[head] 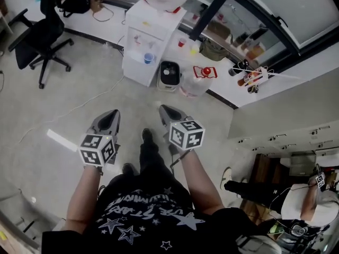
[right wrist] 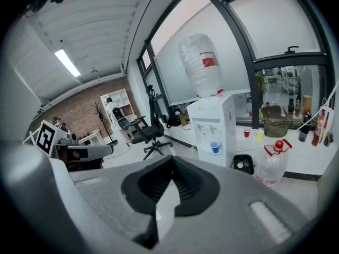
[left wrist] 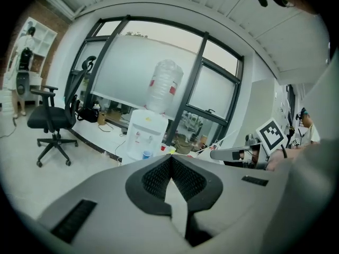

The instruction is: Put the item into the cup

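Since both grippers are pinched shut on nothing, the first snag is obvious: there's no item in hand to put anywhere. The left gripper (left wrist: 170,162) has its ribbed pads meeting at the tips with nothing between them, and the right gripper (right wrist: 170,164) is the same. Both are held out at waist height over bare floor.

Where's the item? Honestly can't tell. Nothing in these views stands out as it.

Cups are easier. A blue cup (head: 149,58) sits in the tap alcove of the water dispenser (head: 139,62) at about 12 o'clock from the person. A red cup (right wrist: 246,133) and a yellow cup (right wrist: 259,136) stand close together on the low white ledge at 1 o'clock. So that's three candidates, and picking the wrong one is a real risk.

What I'd worry about:
- The blue cup looks light and is tucked under the taps. A gripper going in from above could bump the alcove or tip the cup out.
- The red and yellow cups are near enough that reaching for one could knock over the other.
- A white cable (head: 74,110) runs across the floor at 10 to 11 o'clock, so it's easy to snag a foot on while walking over looking down.
- A black bin (head: 169,75) and a clear water jug (head: 197,82) with a red handle sit on the floor right beside the dispenser, right where you'd step to reach the ledge.

The office chair (head: 42,36) at 10 o'clock is well clear.
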